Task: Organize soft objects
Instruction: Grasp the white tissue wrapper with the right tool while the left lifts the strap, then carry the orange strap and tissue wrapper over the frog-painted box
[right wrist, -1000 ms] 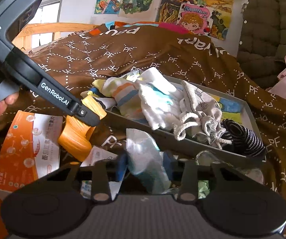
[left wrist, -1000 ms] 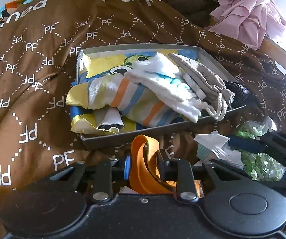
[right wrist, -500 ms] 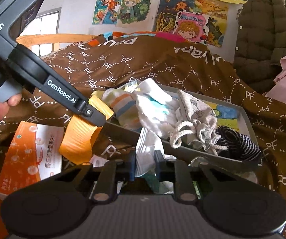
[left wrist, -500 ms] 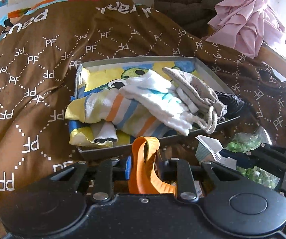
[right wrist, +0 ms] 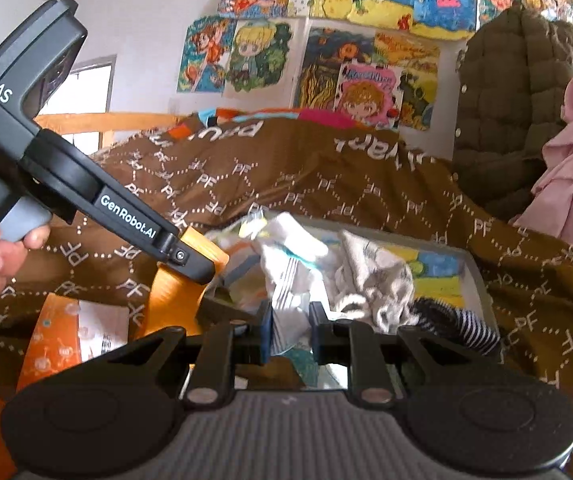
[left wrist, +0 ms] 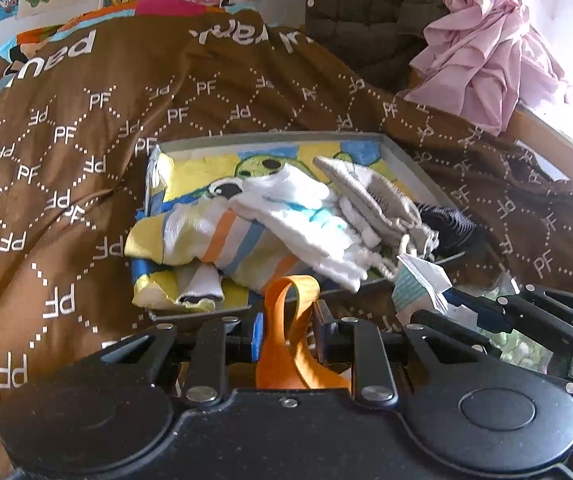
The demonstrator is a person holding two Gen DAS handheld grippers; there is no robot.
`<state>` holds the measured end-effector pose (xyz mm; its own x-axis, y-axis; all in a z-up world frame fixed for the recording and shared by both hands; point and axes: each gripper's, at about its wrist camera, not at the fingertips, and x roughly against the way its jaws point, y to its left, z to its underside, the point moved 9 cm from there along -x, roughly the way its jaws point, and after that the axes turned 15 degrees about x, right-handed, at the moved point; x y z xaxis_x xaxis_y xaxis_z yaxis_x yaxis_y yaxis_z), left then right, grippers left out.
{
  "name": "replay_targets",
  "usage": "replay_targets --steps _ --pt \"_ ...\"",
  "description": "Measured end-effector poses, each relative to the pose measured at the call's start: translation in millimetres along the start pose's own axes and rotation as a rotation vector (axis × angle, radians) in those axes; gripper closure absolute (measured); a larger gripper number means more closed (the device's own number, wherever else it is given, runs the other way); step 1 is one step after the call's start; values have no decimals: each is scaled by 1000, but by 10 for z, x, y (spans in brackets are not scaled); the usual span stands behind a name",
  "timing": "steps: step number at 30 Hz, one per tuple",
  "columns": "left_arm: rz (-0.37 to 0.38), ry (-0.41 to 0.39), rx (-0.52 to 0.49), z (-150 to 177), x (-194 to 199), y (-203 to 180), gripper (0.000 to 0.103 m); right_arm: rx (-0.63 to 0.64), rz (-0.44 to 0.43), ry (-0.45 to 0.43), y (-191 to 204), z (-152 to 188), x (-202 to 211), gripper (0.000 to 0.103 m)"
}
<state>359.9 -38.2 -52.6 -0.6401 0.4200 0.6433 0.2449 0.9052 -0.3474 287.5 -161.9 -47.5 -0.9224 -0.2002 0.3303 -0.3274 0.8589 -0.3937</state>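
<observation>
Holding an orange strap (left wrist: 290, 332), the left gripper (left wrist: 288, 330) has its jaws clamped on the loop, which sticks up just in front of the near edge of the grey tray (left wrist: 270, 136). Over on the other side, the right gripper (right wrist: 290, 334) is pinched shut on a white sock with thin stripes (right wrist: 288, 312), hanging right at the tray's near right corner.

The tray sits on a brown PF-print blanket (left wrist: 66, 168) and it's pretty stuffed already: a yellow cartoon cloth (left wrist: 206, 168) lines the bottom, a striped yellow-orange-blue sock (left wrist: 222, 240) lies across the near left part and pokes out over the left edge, a white sock (left wrist: 298, 216) is draped on top of that in the middle, a grey drawstring pouch (left wrist: 378, 200) lies to the right of it, and a dark striped sock (left wrist: 446, 220) is tucked into the right corner.

Off the tray, an orange and white packet (right wrist: 66, 328) lies on the blanket near the left gripper. A pink bundle of cloth (left wrist: 486, 60) and a dark quilted jacket (right wrist: 518, 92) are at the far right.
</observation>
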Motion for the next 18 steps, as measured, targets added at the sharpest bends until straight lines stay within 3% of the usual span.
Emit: replay_targets --steps 12,18 --pt "73 -91 57 -219 114 -43 79 -7 99 -92 -147 -168 114 82" --pt "134 -196 39 -432 236 -121 79 -18 174 -112 -359 -244 117 82"
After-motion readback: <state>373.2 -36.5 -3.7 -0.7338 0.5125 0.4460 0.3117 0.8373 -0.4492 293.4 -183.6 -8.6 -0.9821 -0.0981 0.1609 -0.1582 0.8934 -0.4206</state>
